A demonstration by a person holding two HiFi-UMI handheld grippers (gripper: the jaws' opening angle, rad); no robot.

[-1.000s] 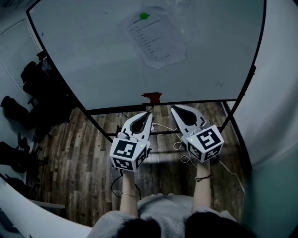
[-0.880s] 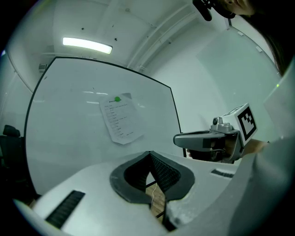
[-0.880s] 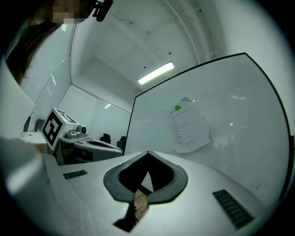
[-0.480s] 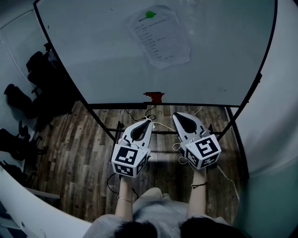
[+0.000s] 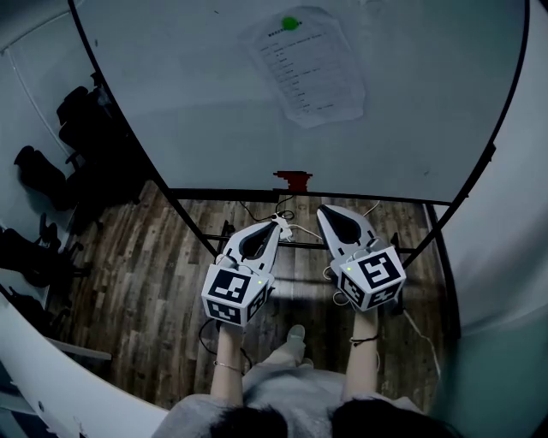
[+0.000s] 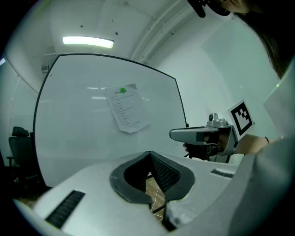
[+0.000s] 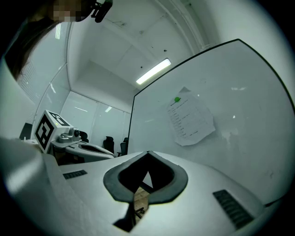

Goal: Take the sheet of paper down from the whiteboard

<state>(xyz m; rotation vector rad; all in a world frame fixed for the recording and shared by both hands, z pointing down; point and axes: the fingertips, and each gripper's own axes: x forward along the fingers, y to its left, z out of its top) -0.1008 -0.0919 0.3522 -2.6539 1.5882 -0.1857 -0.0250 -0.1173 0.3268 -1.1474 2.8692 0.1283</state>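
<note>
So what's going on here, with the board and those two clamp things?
A person stands facing a whiteboard, holding a two-jaw gripper in each hand. The left gripper and the right gripper are both shut and empty, held low and short of the board. The sheet of paper hangs on the whiteboard under a green magnet, not yet touched.

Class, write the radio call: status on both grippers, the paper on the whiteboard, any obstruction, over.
Both shut, empty: left gripper, right gripper, short of the whiteboard. Up there, sheet of paper under green magnet. Nothing in the way.
</note>
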